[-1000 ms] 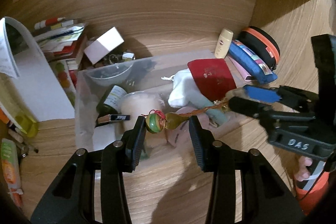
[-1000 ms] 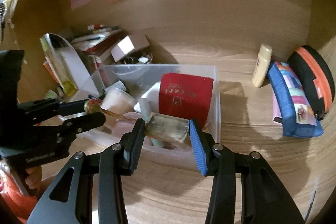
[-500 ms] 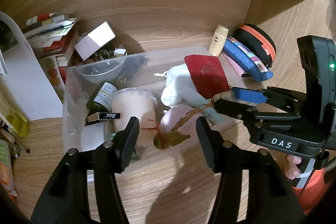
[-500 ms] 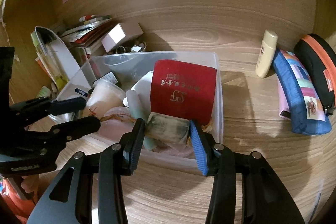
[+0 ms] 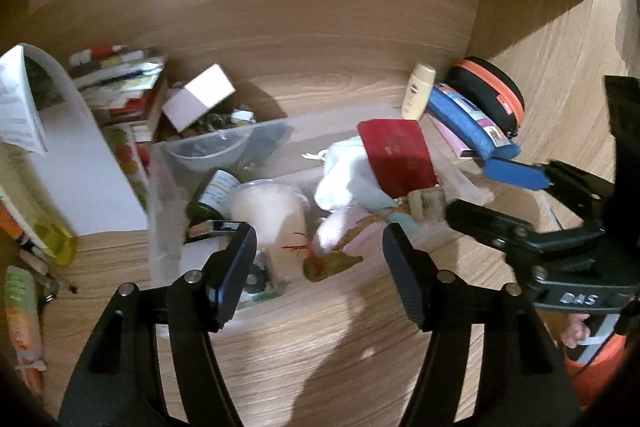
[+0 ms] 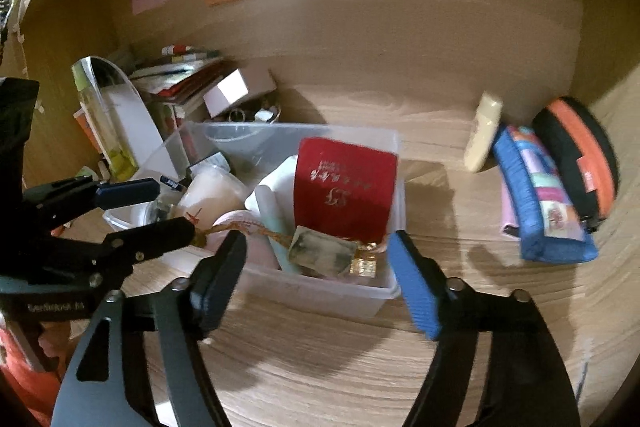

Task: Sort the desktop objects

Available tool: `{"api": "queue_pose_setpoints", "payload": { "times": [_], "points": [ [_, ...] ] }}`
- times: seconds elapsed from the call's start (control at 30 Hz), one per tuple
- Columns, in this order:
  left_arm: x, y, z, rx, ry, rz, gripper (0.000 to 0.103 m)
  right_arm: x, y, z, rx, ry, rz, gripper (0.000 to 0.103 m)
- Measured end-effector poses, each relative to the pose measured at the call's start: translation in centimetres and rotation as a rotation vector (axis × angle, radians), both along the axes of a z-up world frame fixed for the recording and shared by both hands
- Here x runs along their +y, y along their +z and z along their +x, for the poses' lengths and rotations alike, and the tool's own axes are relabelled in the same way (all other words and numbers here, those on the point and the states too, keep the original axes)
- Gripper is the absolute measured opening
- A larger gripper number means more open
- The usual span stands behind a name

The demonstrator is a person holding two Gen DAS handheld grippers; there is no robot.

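Both grippers release over the clear plastic bin [image 6: 384,291], which sits mid-desk. Left gripper [image 5: 316,263]: jaws opening, nothing pressed between the pads. The gourd charm [image 5: 332,261] lies free at the bin's front edge, its cord [image 6: 256,227] running toward 1 o'clock across the pink pouch [image 5: 340,227] to the small mottled block [image 6: 322,253]. Right gripper [image 6: 316,267]: jaws opening too, spread wide, pads clear of the block, which rests in the bin's front right corner against the red card holder [image 6: 344,195].

Judgement: this is the drop-off step for the charm and block.
- Finish spreading both sets of jaws before lifting; the cord could snag a pad and drag the charm back out.
- Lift straight up and back toward 6 o'clock, away from the bin wall.
- The gourd sits close to the front lip; it may hang over it, hard to tell in the blur. Nudge it inward if it does.

Left on the desk at 2 o'clock from the bin: cream bottle [image 6: 484,131], blue pencil case [image 6: 540,203], black-and-orange case [image 6: 580,155]. Probably next to sort.
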State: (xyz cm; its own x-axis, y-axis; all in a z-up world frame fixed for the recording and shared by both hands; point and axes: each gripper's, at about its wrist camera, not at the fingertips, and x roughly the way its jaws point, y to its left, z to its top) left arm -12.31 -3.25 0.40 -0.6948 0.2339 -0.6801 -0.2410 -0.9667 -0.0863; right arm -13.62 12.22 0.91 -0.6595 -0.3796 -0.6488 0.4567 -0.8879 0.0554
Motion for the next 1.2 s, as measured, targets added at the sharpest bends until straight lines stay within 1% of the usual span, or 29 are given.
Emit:
{"api": "queue_pose_setpoints", "payload": {
  "times": [0.03, 0.1, 0.27, 0.33, 0.47, 0.63, 0.8, 0.9, 1.0, 1.1, 1.2],
  "points": [
    [-0.1, 0.1, 0.2, 0.003, 0.012, -0.011, 0.071, 0.1, 0.2, 0.3, 0.003, -0.005, 0.001, 0.080],
    [-0.3, 0.1, 0.6, 0.007, 0.025, -0.014, 0.078, 0.1, 0.5, 0.7, 0.015, -0.010, -0.008, 0.085],
    [-0.6, -0.3, 1.8, 0.002, 0.050, -0.051, 0.079, 0.2, 0.8, 1.9, 0.034, -0.005, -0.007, 0.089],
    [-0.7, -0.4, 2.4, 0.009, 0.072, -0.068, 0.085, 0.4, 0.9, 2.2, 0.033, -0.005, -0.013, 0.090],
    [-1.0, -0.1, 3.6, 0.045, 0.120, -0.081, 0.085, 0.9, 0.9, 2.6, 0.026, -0.015, -0.033, 0.091],
    [-1.2, -0.3, 4.4, 0.044, 0.168, -0.074, 0.085, 1.6, 0.7, 3.3, -0.009, -0.013, -0.065, 0.091],
    [-0.8, -1.0, 4.8, 0.006, 0.154, -0.026, 0.088, 2.0, 0.8, 4.7, 0.022, -0.004, -0.052, 0.091],
    [-0.4, -1.1, 5.2, 0.017, 0.165, -0.033, 0.091, 2.1, 0.9, 5.5, 0.042, 0.004, -0.041, 0.091],
    [-0.1, -0.9, 5.5, 0.039, 0.182, -0.049, 0.091, 2.1, 0.9, 6.0, 0.048, 0.017, -0.041, 0.091],
    [-0.2, -0.6, 5.8, 0.060, 0.207, -0.045, 0.091, 2.4, 0.8, 6.4, 0.045, 0.030, -0.057, 0.091],
    [-0.3, -0.6, 5.7, 0.056, 0.206, -0.032, 0.091, 2.6, 0.7, 6.4, 0.041, 0.035, -0.063, 0.091]
  ]
}}
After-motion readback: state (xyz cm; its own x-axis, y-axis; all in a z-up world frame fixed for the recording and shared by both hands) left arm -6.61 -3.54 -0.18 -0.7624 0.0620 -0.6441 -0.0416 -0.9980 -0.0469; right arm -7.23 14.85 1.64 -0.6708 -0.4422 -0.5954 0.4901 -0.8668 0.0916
